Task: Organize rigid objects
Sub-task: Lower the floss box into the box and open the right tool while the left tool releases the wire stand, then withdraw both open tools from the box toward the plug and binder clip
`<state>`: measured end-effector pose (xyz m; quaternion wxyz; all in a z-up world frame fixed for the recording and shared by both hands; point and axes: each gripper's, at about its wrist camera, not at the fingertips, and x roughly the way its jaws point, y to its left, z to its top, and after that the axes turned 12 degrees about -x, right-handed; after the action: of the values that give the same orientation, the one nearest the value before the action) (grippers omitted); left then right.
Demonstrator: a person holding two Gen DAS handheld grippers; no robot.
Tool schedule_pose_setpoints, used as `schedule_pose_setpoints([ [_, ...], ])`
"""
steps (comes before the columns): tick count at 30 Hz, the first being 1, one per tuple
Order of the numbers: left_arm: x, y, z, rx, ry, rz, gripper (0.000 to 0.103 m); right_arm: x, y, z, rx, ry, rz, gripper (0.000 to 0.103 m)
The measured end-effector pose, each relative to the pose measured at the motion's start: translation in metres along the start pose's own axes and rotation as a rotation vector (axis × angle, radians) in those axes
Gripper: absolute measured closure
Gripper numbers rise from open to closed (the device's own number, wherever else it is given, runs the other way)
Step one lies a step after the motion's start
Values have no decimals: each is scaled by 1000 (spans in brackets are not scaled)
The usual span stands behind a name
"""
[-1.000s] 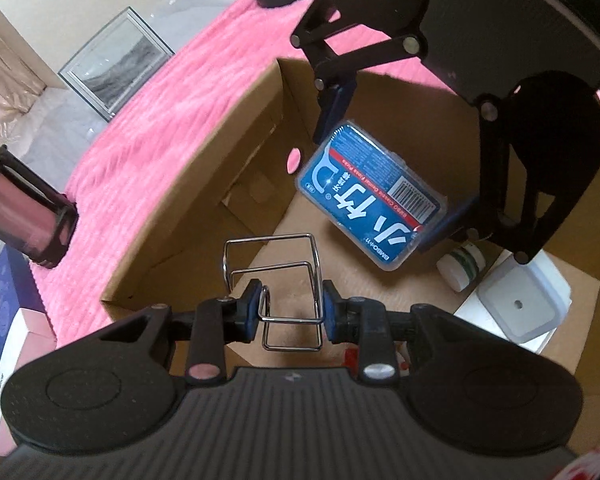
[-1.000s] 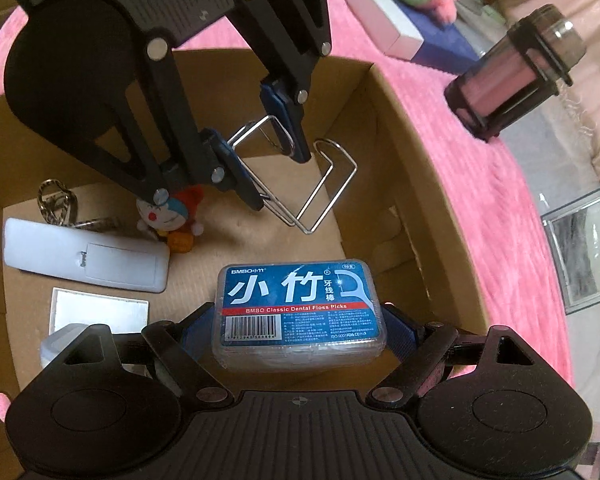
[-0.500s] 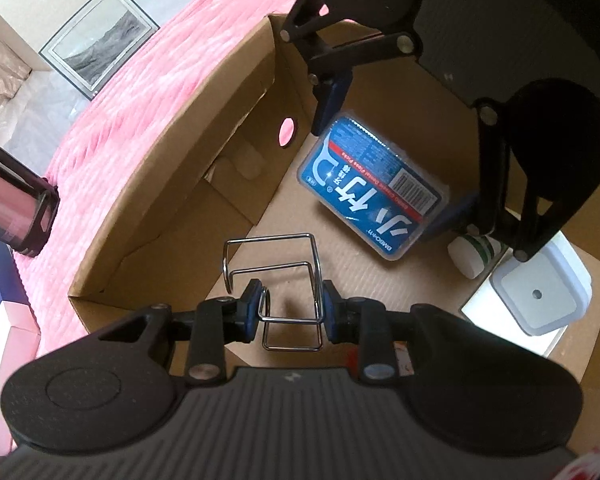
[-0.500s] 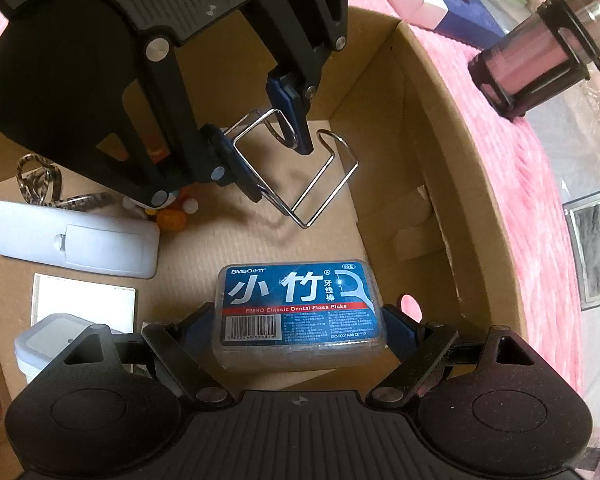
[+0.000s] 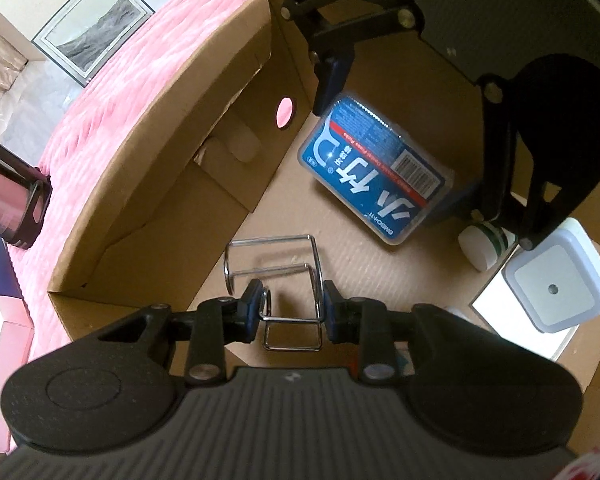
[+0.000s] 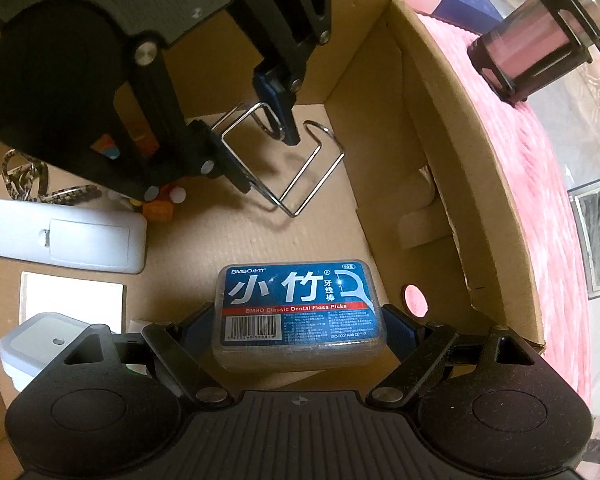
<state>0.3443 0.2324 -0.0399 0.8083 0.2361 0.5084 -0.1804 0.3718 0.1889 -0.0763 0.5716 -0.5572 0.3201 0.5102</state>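
Both grippers reach into the cardboard box (image 6: pixel 452 128): left gripper (image 5: pixel 290 308) pinching a wire rack (image 5: pixel 284 280), right gripper (image 6: pixel 300 328) clamping a dental floss pick box (image 6: pixel 298 304). Next, probably lowering and releasing each.

Pink bedspread (image 5: pixel 112 80); framed picture (image 5: pixel 94 26) beyond; navy box (image 6: pixel 466 10).

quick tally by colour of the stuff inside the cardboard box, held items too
Blue: 1, the floss pick box
Silver metal: 2, the wire holder and key ring
White: 4, the remote, flat card, lidded tub, small bottle
Multicoloured: 1, the toy figure
Total: 8
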Motion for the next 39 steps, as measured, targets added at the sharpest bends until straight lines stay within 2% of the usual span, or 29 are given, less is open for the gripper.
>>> schedule_pose_setpoints([
  [3, -3, 2, 1, -15, -10, 3, 73, -1, 1, -1, 4, -1, -1, 20],
  [13, -19, 3, 0, -29, -43, 24, 73, -3, 2, -1, 12, -4, -13, 20],
  [20, -36, 2, -4, -59, -78, 34, 73, -19, 0, -6, 61, -66, -59, 20],
  [28, -84, -7, -11, -156, -195, 63, 73, -81, 6, -19, 174, -210, -142, 20],
  [34, -129, -27, -16, -285, -286, 84, 72, -139, 36, -44, 319, -339, -216, 20],
  [39, -163, -62, -19, -349, -352, 96, 68, -186, 71, -77, 493, -457, -246, 20],
])
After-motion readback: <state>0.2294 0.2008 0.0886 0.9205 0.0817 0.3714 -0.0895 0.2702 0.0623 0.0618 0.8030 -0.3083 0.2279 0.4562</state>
